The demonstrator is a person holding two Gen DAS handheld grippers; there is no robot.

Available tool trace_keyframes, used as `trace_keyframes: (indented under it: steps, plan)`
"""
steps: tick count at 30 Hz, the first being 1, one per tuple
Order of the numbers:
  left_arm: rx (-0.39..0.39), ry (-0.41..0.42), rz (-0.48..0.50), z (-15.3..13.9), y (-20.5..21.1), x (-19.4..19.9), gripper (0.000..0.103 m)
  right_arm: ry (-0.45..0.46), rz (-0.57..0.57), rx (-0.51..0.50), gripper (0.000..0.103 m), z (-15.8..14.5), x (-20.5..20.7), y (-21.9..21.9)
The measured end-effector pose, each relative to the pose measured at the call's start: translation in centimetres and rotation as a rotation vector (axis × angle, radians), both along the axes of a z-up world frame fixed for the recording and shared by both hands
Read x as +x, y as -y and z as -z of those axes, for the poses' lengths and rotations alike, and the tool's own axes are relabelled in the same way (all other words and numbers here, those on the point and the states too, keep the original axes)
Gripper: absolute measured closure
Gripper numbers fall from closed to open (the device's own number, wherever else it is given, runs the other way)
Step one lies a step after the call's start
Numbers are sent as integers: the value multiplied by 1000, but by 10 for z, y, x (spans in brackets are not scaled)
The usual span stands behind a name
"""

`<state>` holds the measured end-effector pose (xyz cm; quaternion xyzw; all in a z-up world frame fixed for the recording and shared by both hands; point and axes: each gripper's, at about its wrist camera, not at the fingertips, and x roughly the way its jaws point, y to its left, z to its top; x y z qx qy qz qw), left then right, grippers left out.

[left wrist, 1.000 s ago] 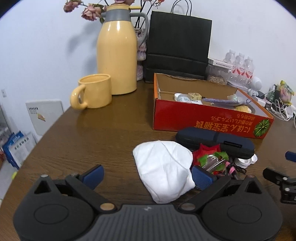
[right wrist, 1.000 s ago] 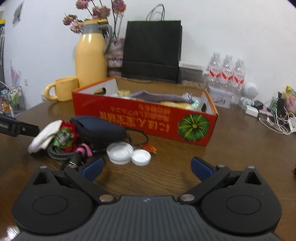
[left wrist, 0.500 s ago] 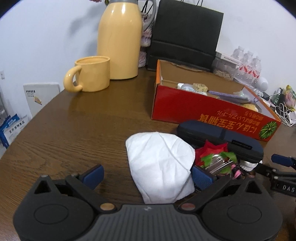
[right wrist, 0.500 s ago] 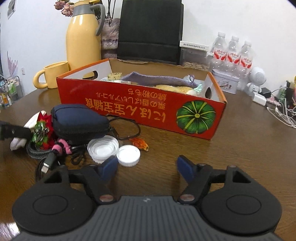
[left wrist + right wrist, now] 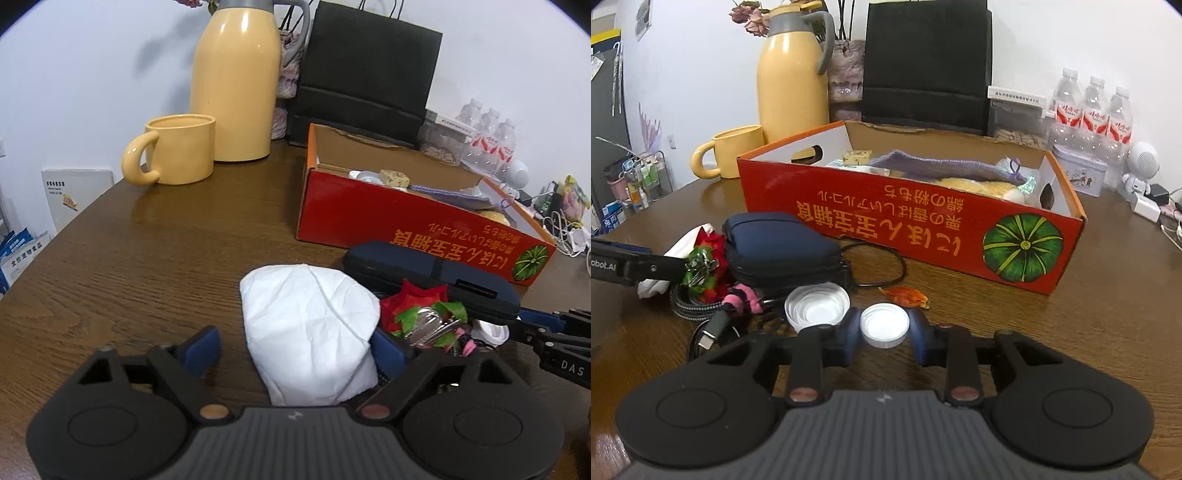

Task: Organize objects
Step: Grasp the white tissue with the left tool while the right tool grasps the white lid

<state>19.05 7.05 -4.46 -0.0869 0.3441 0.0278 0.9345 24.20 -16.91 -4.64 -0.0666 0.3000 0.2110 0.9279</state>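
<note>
Between right tool (image 5: 884,326) pads – small white cap (image 5: 884,325), hollow side up

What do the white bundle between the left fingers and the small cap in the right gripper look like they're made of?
White bundle: soft matte tissue or thin non-woven fabric, judging by its creases and folds; which one is unclear. Small cap: smooth white moulded plastic, with a rigid round rim and a slight sheen.

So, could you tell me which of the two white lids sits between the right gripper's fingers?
The smaller white lid, between the right gripper pads, which have just closed on it. The larger ribbed lid lies outside, to its left.
</note>
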Motion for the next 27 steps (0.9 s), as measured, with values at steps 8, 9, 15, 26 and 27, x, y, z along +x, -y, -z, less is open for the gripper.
trace_keyframes:
  steps: [8,9,15,26,27]
  plan:
    - [9,29,36,-1,0,-12,41,52,32,2,73,-5,-17,6]
    - [14,32,40,-2,1,-14,42,58,35,0,73,-5,-19,6]
    - [87,54,65,-6,-4,-30,44,88,59,-5,73,-8,-30,9]
    - [173,15,24,-1,-18,-35,33,91,85,5,73,-9,-33,14]
    - [180,9,20,0,-18,-34,31,90,85,5,73,-8,-34,14]
